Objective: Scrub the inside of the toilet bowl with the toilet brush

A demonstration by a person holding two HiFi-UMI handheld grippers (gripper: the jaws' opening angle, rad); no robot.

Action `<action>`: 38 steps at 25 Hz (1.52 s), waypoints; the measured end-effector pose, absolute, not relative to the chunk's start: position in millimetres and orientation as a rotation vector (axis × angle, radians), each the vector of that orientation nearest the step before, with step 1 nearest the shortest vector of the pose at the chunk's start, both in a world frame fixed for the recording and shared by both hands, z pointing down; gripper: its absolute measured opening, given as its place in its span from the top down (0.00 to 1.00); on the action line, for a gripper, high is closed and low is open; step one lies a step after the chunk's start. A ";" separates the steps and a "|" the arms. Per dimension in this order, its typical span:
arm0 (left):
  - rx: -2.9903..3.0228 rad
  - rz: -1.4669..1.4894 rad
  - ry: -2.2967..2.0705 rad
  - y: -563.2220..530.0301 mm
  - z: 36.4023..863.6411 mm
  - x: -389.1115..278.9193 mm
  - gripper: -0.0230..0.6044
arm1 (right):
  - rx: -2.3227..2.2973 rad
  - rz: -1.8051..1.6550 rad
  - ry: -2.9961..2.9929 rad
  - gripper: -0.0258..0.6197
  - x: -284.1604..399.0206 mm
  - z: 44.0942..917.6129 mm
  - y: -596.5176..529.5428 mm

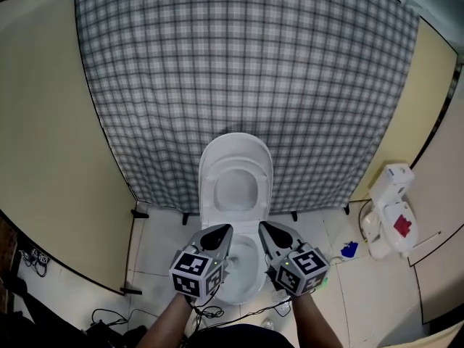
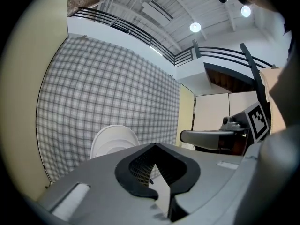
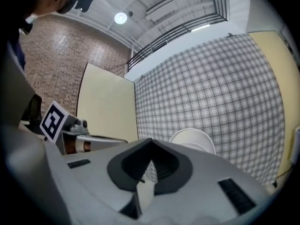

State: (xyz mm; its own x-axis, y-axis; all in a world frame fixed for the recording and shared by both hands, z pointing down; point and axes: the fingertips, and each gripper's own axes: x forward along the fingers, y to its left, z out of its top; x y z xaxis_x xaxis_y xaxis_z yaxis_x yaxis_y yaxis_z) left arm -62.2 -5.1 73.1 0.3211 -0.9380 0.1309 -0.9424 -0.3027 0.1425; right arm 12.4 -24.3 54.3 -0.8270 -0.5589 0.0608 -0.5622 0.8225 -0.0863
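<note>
The white toilet (image 1: 233, 216) stands against a checked cloth wall with its lid and seat (image 1: 235, 172) raised and its bowl (image 1: 243, 270) open below my hands. My left gripper (image 1: 227, 230) and right gripper (image 1: 263, 227) hover side by side over the bowl's front half, both pointing at the raised lid. Each is shut, tips together, with nothing between them. The left gripper view has its own shut gripper (image 2: 154, 145) in front of the lid (image 2: 112, 138); the right gripper view has the same, with its gripper (image 3: 150, 140) before the lid (image 3: 193, 138). I cannot make out a toilet brush.
Cream partition panels (image 1: 43, 143) close in the stall on the left and right. White containers (image 1: 390, 212), one with a red label, and a small blue object (image 1: 349, 250) sit on the floor to the right of the toilet. Cables (image 1: 109, 317) lie on the floor at the lower left.
</note>
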 end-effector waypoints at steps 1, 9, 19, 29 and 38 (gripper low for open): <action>2.397 0.039 -1.721 -7.4 72.5 -60.9 0.95 | 0.900 0.177 -2.986 0.95 12.4 51.1 -25.0; 2.417 0.060 -1.688 -19.5 71.5 -58.7 0.95 | 0.850 0.170 -2.983 0.95 9.9 44.1 -30.8; 2.433 0.084 -1.700 -19.2 46.7 -55.5 0.95 | 0.815 0.149 -2.967 0.95 14.1 27.6 -28.7; 2.453 0.080 -1.677 -3.3 64.4 -58.1 0.95 | 0.792 0.112 -2.973 0.95 8.6 39.3 -12.6; 2.451 0.074 -1.672 -1.1 67.3 -48.6 0.95 | 0.792 0.119 -2.950 0.95 20.2 49.0 -10.0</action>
State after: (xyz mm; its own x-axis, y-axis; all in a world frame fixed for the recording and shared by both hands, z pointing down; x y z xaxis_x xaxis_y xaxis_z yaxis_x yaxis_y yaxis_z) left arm -48.6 -1.1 67.3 0.3691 -0.9190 0.1383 -0.9277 -0.3553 0.1148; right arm 20.2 -10.0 49.0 -0.8622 -0.4961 0.1022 -0.5028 0.8628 -0.0532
